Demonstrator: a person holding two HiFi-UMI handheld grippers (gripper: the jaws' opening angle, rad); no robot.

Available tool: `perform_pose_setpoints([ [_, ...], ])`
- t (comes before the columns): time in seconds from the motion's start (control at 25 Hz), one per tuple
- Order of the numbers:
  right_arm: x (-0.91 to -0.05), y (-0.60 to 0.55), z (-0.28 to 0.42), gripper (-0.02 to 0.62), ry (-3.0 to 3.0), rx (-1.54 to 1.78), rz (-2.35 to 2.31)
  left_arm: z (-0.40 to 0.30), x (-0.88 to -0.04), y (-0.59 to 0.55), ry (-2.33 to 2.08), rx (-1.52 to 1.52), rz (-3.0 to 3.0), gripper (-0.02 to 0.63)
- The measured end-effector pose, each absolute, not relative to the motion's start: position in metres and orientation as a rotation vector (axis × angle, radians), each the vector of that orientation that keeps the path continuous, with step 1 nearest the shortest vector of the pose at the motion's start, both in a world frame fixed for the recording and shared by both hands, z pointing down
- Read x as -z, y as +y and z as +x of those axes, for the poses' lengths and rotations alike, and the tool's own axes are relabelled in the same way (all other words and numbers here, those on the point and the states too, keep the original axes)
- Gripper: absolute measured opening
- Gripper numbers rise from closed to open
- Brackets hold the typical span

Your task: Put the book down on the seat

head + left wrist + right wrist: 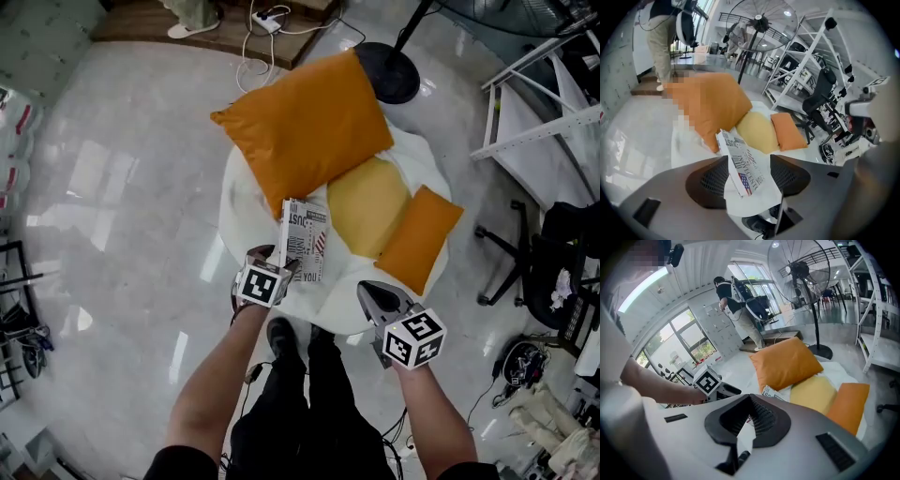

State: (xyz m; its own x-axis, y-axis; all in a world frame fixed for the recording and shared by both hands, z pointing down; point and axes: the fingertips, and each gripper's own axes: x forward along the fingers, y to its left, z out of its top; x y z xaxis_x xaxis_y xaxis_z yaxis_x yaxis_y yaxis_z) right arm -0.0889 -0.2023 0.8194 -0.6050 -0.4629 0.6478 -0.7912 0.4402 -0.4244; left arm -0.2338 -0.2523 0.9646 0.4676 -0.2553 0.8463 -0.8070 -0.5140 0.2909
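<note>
Grey polished floor (122, 187), white seat (242, 202) at centre. Left hand-held gripper (750, 164): jaws spread wide, with the book (305, 239) standing on edge between them; the pads appear not to press it. Its long axis runs straight ahead from the jaws toward the big orange cushion (305, 127), above the seat. Right hand-held gripper (380, 298): pressed together, empty, farther from the book.

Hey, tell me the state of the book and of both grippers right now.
Book: upright on edge, between the left gripper's jaws.
Left gripper: jaws wide apart, on either side of the book.
Right gripper: jaws together, nothing between them.
</note>
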Motion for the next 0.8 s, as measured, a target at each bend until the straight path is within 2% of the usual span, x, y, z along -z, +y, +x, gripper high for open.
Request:
perform_pose_setpoints([
  [0.24, -0.728, -0.205, -0.102, 0.011, -2.312, -0.975, 1.120, -0.254, -0.856, -0.236, -0.915, -0.953, 2.121, 0.272],
  [0.36, -0.690, -0.201, -0.108, 0.011, -2.335, -0.946, 1.133, -0.262, -0.803, -0.234, -0.941, -0.897, 2.180, 0.172],
  [0.52, -0.644, -0.197, -0.115, 0.011, -2.366, -0.911, 1.170, -0.273, -0.741, -0.234, -0.972, -0.790, 2.234, 0.167],
  [0.68, -0.606, -0.188, -0.116, 0.011, -2.385, -0.872, 1.202, -0.280, -0.682, -0.231, -1.007, -0.637, 2.272, 0.121],
  [0.8, -0.585, -0.181, -0.113, 0.011, -2.392, -0.861, 1.243, -0.283, -0.646, -0.219, -0.999, -0.578, 2.325, 0.136],
])
